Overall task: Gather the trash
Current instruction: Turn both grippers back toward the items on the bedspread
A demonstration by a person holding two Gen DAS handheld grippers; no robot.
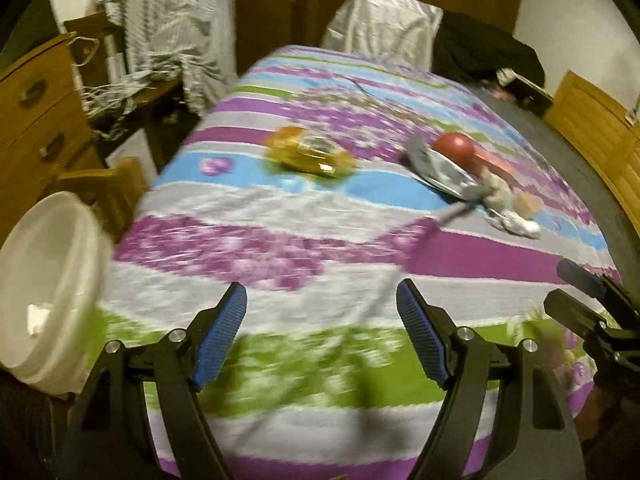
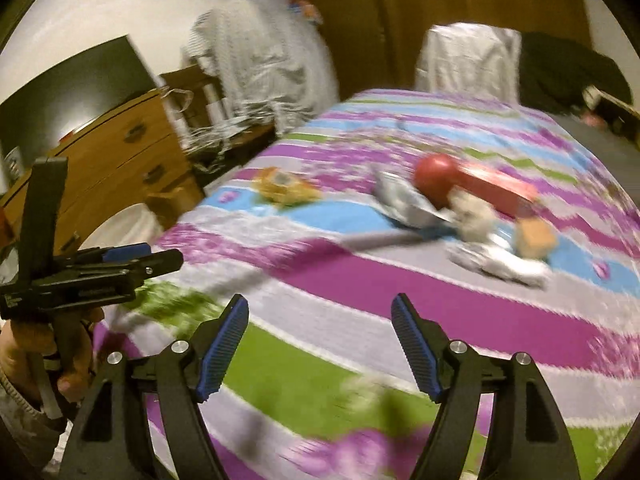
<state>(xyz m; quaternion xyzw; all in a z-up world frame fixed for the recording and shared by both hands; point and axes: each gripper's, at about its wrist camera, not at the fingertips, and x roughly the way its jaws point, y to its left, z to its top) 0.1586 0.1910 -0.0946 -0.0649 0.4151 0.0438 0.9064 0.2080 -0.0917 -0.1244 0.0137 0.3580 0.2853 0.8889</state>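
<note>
Trash lies on a striped purple, blue and green bedspread (image 1: 256,208): a yellow wrapper (image 1: 310,154) (image 2: 286,186), and to its right a silver foil wrapper (image 1: 436,170) (image 2: 404,200), crumpled white paper (image 1: 516,226) (image 2: 500,266) and a small tan box (image 1: 528,204) (image 2: 534,236) beside a red ball (image 1: 456,148) (image 2: 438,176). My left gripper (image 1: 320,292) hovers open over the near bedspread, nothing between its fingers. My right gripper (image 2: 319,304) is open too, well short of the pile. Each shows in the other's view: right gripper (image 1: 588,292), left gripper (image 2: 152,258).
A white bucket (image 1: 44,280) (image 2: 124,224) stands at the bed's left side with something white inside. Behind it is a wooden dresser (image 1: 36,108). A cloth-covered chair (image 1: 384,28) and dark clothes (image 1: 484,52) sit past the bed's far end. A red box (image 2: 500,188) lies behind the ball.
</note>
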